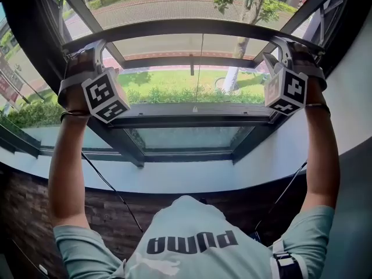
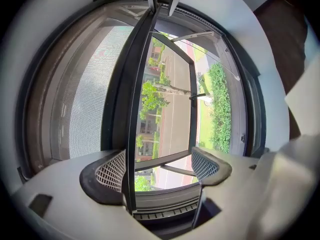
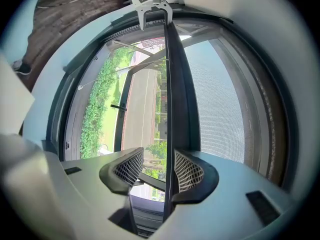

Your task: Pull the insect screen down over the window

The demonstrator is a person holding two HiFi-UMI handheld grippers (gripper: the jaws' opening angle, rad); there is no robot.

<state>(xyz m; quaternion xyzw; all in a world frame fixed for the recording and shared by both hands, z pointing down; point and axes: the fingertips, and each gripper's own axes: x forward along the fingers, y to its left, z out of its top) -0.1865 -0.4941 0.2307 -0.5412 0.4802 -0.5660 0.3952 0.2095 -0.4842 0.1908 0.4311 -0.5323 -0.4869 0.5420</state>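
The insect screen's dark pull bar (image 1: 192, 28) runs across the upper window, with the mesh (image 1: 174, 4) above it. My left gripper (image 1: 87, 46) is raised to the bar's left end and my right gripper (image 1: 285, 44) to its right end. In the left gripper view the bar (image 2: 131, 109) lies against the left pad (image 2: 111, 170) of the left gripper (image 2: 160, 166); the other pad stands well clear of it. In the right gripper view the bar (image 3: 168, 109) rests on the right pad (image 3: 189, 171) of the right gripper (image 3: 159, 169), with daylight between bar and left pad. The grey mesh (image 2: 90, 99) (image 3: 220, 109) fills the frame beside the bar.
Below the bar the outer window frame (image 1: 192, 120) and its handle (image 1: 191, 65) show against grass and hedge. A white sill (image 1: 192, 182) curves under the window above a dark brick wall (image 1: 110, 211). Two black cables (image 1: 110, 188) hang from the grippers. The person's arms reach up on both sides.
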